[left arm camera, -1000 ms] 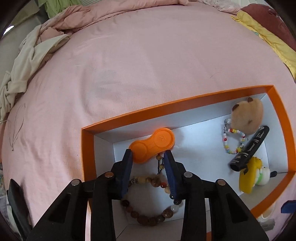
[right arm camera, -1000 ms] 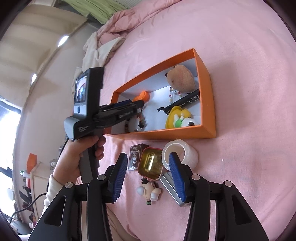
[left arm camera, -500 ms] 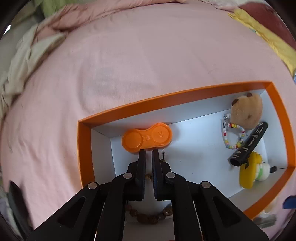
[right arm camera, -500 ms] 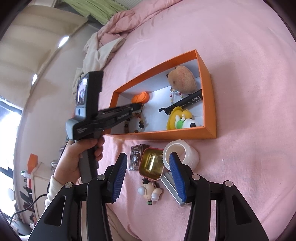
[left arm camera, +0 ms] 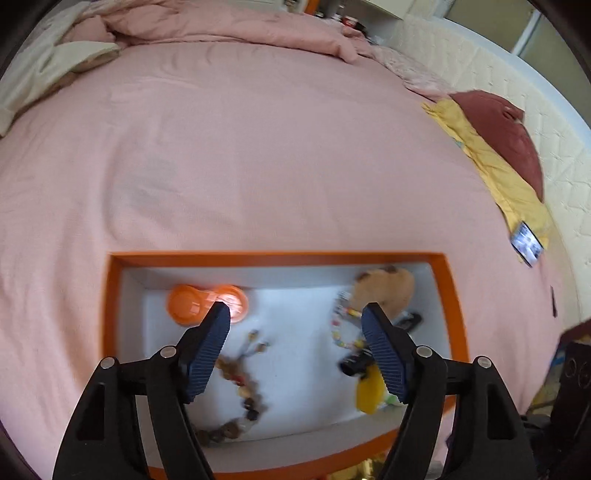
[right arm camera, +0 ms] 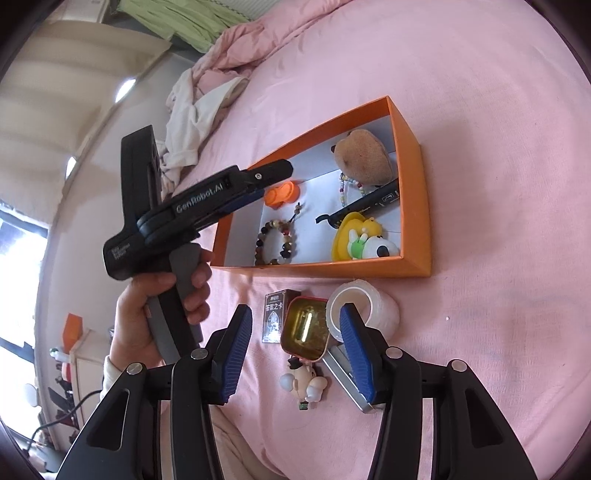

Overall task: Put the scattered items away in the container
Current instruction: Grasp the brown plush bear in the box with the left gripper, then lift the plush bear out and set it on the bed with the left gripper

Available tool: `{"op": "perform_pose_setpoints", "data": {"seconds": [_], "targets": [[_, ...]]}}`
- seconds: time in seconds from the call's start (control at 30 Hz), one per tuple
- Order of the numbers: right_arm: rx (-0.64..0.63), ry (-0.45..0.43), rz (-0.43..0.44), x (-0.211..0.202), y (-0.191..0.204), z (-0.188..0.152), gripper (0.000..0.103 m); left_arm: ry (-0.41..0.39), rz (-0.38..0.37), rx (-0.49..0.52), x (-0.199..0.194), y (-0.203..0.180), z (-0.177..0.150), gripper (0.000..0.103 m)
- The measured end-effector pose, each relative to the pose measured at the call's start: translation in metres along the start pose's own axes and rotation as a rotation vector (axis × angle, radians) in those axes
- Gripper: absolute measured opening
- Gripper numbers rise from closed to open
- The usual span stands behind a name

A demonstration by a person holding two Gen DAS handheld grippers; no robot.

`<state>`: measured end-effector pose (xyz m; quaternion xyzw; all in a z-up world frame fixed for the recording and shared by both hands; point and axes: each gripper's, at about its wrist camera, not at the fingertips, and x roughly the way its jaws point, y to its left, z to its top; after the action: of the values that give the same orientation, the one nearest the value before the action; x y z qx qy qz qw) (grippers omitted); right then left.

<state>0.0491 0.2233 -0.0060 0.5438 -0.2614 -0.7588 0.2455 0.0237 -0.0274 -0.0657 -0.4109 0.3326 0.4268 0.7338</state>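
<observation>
The orange box (left arm camera: 277, 258) (right arm camera: 410, 184) sits on the pink bed. Inside lie an orange lens case (left arm camera: 192, 304) (right arm camera: 282, 195), a brown bead bracelet (left arm camera: 240, 387) (right arm camera: 275, 240), a plush capybara (left arm camera: 384, 286), a coloured bead string (left arm camera: 338, 332), a black pen-like stick (right arm camera: 369, 203) and a yellow toy (right arm camera: 362, 240). My left gripper (left arm camera: 295, 312) hovers over the box, jaws opening wide, nothing between them. My right gripper (right arm camera: 295, 314) stands open over the bed in front of the box. Beyond its fingers lie a gold tin (right arm camera: 304, 328), a card box (right arm camera: 275, 317) and a tape roll (right arm camera: 364, 314).
A small figurine (right arm camera: 304, 384) and a silver tin lid (right arm camera: 343, 376) lie under my right gripper. A phone (left arm camera: 526, 243) rests on a yellow cloth beside a dark red pillow (left arm camera: 506, 136). Crumpled bedding (left arm camera: 221, 26) and cream clothes (right arm camera: 192, 107) edge the bed's far side.
My left jaws closed nearly shut over the bracelet's tassel, then spread wide; the gripper rose and tipped up. The bracelet lies on the box floor. The right gripper kept still.
</observation>
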Motion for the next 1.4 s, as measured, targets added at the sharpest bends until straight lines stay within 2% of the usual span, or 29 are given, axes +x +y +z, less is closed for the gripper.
{"op": "perform_pose_setpoints", "data": {"seconds": [0.03, 0.07, 0.1, 0.17, 0.23, 0.37, 0.43, 0.47, 0.5, 0.53, 0.7, 0.77, 0.87, 1.03, 1.13, 1.2, 1.27, 1.4], "targets": [[0.0, -0.001, 0.0, 0.0, 0.0, 0.0, 0.049, 0.025, -0.036, 0.014, 0.008, 0.0, 0.0, 0.074], [0.003, -0.004, 0.003, 0.0, 0.0, 0.0, 0.049, 0.043, -0.034, 0.04, 0.014, -0.01, 0.002, 0.074], [0.006, -0.006, 0.005, 0.0, -0.001, 0.001, 0.049, 0.044, -0.005, 0.057, 0.018, -0.011, 0.012, 0.074], [0.007, -0.007, 0.006, 0.0, -0.001, 0.001, 0.049, 0.053, 0.101, 0.094, 0.034, -0.026, 0.009, 0.074], [0.008, -0.006, 0.006, -0.001, -0.001, 0.001, 0.049, 0.066, 0.141, 0.142, 0.047, -0.043, 0.019, 0.074], [0.016, -0.008, -0.001, 0.0, -0.003, 0.002, 0.05, 0.107, 0.047, 0.164, 0.07, -0.06, 0.023, 0.074], [0.023, -0.006, -0.007, 0.002, -0.004, 0.002, 0.05, 0.116, 0.088, 0.206, 0.079, -0.067, 0.022, 0.073], [0.027, -0.006, -0.008, 0.002, -0.005, 0.003, 0.05, 0.114, 0.1, 0.22, 0.081, -0.066, 0.013, 0.054], [0.027, -0.007, -0.009, 0.002, -0.006, 0.003, 0.05, 0.119, 0.064, 0.218, 0.08, -0.064, 0.016, 0.033], [0.026, -0.007, -0.01, 0.002, -0.005, 0.003, 0.05, 0.135, 0.035, 0.199, 0.079, -0.06, 0.018, 0.032], [0.017, -0.003, -0.023, 0.004, -0.004, 0.003, 0.05, 0.073, 0.043, 0.203, 0.051, -0.046, 0.02, 0.032], [0.011, -0.006, -0.027, 0.003, -0.004, 0.003, 0.05, 0.015, -0.004, 0.148, 0.027, -0.034, 0.017, 0.032], [0.016, -0.012, -0.031, 0.002, -0.005, 0.003, 0.05, -0.087, -0.015, 0.11, -0.019, -0.018, 0.016, 0.032], [0.016, -0.026, -0.046, 0.001, -0.005, 0.003, 0.053, -0.206, -0.064, 0.041, -0.082, 0.016, -0.023, 0.032], [0.019, -0.031, -0.052, 0.001, -0.005, 0.002, 0.054, -0.191, -0.076, -0.006, -0.094, 0.033, -0.063, 0.032], [0.022, -0.035, -0.053, 0.0, -0.006, 0.003, 0.054, -0.179, -0.129, -0.062, -0.109, 0.048, -0.08, 0.032], [0.022, -0.039, -0.055, -0.002, -0.007, 0.005, 0.054, -0.188, -0.173, -0.075, -0.099, 0.037, -0.076, 0.033], [0.019, -0.045, -0.066, -0.004, -0.007, 0.003, 0.054, -0.136, -0.162, -0.071, -0.085, 0.028, -0.073, 0.033]]}}
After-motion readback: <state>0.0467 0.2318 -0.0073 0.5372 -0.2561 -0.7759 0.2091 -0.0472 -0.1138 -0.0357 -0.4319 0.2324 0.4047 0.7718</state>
